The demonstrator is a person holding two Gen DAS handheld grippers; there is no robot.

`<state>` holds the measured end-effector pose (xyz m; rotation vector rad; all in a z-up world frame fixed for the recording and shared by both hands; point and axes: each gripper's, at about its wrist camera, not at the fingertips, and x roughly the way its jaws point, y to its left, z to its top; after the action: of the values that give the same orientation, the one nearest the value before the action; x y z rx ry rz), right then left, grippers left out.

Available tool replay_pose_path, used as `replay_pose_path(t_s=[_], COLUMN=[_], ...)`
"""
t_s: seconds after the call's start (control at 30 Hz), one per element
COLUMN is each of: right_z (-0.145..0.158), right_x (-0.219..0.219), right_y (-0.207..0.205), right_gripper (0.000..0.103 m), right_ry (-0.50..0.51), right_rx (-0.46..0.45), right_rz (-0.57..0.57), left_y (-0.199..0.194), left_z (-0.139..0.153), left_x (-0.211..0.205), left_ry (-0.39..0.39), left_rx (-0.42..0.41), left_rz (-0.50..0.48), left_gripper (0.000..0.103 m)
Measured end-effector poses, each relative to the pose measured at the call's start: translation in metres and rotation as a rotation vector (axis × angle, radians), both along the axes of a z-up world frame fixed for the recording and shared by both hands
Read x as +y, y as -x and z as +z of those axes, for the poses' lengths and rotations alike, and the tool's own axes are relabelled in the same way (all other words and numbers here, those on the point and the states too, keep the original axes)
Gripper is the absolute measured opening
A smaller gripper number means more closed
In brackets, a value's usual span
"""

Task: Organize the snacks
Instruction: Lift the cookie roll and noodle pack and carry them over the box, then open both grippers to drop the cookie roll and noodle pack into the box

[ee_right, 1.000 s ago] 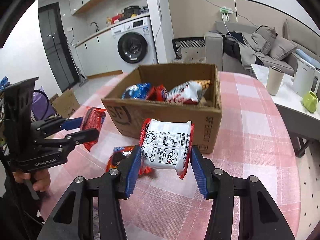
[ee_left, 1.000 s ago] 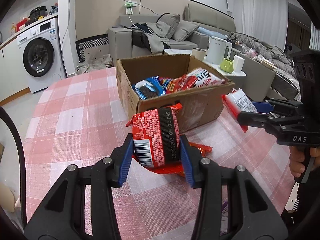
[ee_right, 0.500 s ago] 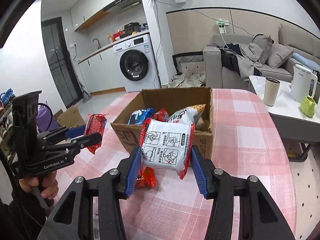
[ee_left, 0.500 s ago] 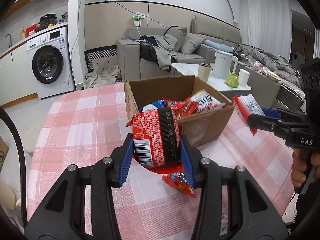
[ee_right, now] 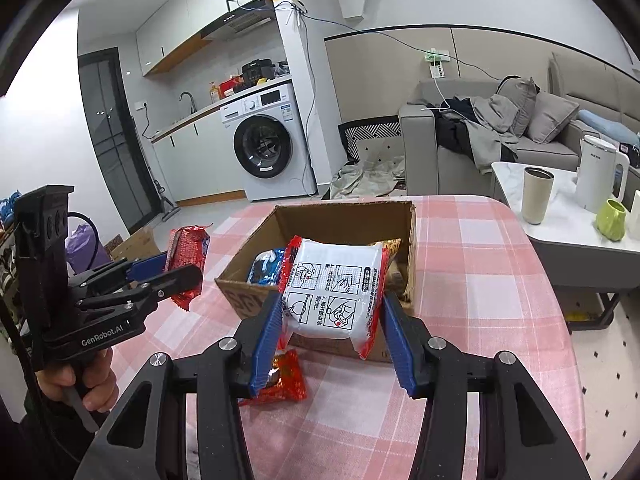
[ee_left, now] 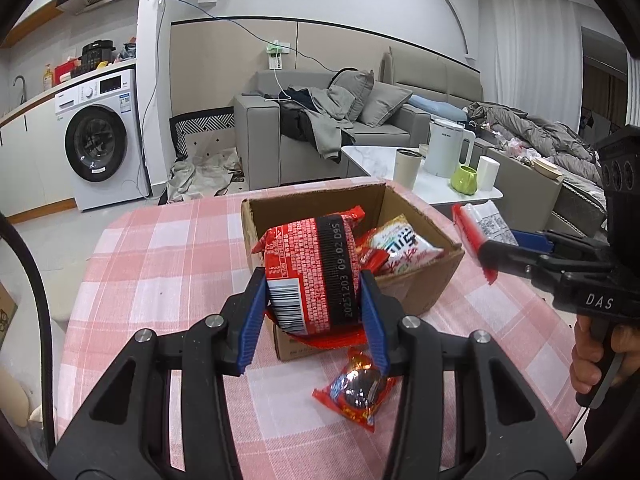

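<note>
My left gripper [ee_left: 314, 312] is shut on a red snack packet [ee_left: 316, 272] and holds it up in front of the open cardboard box [ee_left: 416, 276]. My right gripper [ee_right: 330, 332] is shut on a white packet with red edges [ee_right: 334, 284], raised above the box's near wall [ee_right: 240, 296]. Each gripper shows in the other's view, the right one [ee_left: 492, 252] with the white packet [ee_left: 480, 224], the left one [ee_right: 180, 268] with the red packet [ee_right: 186, 248]. Several snack packets [ee_left: 400, 246] lie inside the box. One red packet [ee_left: 356, 392] lies on the cloth in front of the box.
The box stands on a table with a pink checked cloth [ee_left: 160, 264]. Behind are a washing machine [ee_left: 100, 144], a grey sofa [ee_left: 332, 128] and a low white table [ee_right: 560, 216] with a kettle, cups and a green mug. The table's right edge [ee_right: 560, 312] is close.
Both grippers have risen with their packets. The box now sits lower in both views and more of the room shows. The loose red packet has come fully into view below.
</note>
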<state>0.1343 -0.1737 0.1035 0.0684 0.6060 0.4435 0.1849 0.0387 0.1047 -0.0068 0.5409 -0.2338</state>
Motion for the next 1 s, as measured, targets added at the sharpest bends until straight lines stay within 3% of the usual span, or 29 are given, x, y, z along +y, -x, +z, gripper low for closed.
replay_pose_path(t_s=[0.3,1.0], right_z=[0.004,-0.004], right_x=[0.006,0.025], right_y=[-0.015,-0.07], right_gripper=[0.05,0.05], right_ry=[-0.006,-0.026], right_rx=[-0.011,-0.009], right_rz=[-0.018,-0.047], left_y=[-0.021,-0.095], left_z=[0.001,-0.027], left_x=[-0.002,-0.017], left_ry=[0.001,-0.011], left_rx=[0.012,0.045], left_rz=[0.015,0.046], left_gripper=[0.041,0.042])
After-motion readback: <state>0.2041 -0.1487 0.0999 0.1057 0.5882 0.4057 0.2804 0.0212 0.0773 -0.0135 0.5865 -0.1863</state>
